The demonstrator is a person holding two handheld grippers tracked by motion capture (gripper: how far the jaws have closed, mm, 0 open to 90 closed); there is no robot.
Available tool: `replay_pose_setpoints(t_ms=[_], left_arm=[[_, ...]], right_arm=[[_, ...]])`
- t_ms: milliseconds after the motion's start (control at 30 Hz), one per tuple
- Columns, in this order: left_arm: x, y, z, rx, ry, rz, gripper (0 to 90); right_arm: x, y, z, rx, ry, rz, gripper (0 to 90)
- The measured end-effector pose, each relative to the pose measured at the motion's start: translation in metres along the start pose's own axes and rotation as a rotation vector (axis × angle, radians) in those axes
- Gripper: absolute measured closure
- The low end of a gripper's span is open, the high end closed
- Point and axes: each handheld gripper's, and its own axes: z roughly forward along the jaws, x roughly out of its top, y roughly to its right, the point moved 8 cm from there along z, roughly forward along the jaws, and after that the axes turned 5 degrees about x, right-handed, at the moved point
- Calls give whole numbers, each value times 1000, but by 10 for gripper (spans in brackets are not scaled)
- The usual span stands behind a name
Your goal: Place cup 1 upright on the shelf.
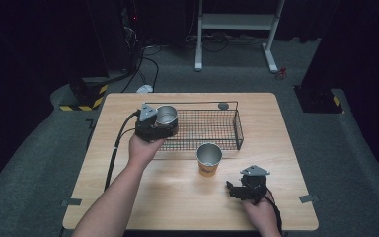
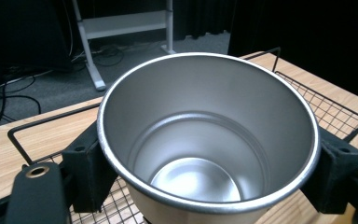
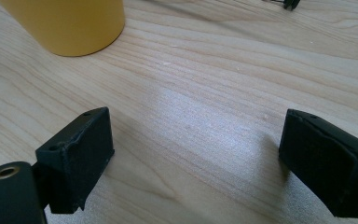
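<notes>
A light wooden table (image 1: pixel 177 197) stands on grey carpet in a dark room, with a white metal frame (image 1: pixel 237 22) and loose cables on the floor beyond its far edge. In the left gripper view the left gripper (image 2: pixel 207 154) has its two black pads clamped on a steel cup (image 2: pixel 207 140), one pad pressing the outer wall at each side just below the rolled rim, so the cup sits squarely between the fingers with its mouth open towards the camera and its shiny, empty bottom visible. From the high view the same left gripper (image 1: pixel 159 123) holds the cup (image 1: pixel 167 115) upright over the near left corner of a black wire basket (image 1: pixel 212 129), whose mesh shows under and behind the cup. The right gripper (image 3: pixel 196 154) has its pads wide apart with bare wood between them, nothing touching either pad. Ahead of its left-hand pad, well clear of the fingers, stands the base of a yellow cup (image 3: pixel 70 23). In the high view that yellow cup (image 1: pixel 209 159) stands upright just in front of the basket, between the two grippers, with the right gripper (image 1: pixel 246 188) low at the table's near right.
</notes>
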Motion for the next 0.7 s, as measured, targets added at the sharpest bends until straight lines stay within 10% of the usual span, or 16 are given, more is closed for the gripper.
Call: replay_pose_setpoints(t_ms=[700], left_arm=[[-7, -9, 38, 36, -57, -56, 189]], right_arm=[[0, 0, 0, 0, 0, 0, 94]])
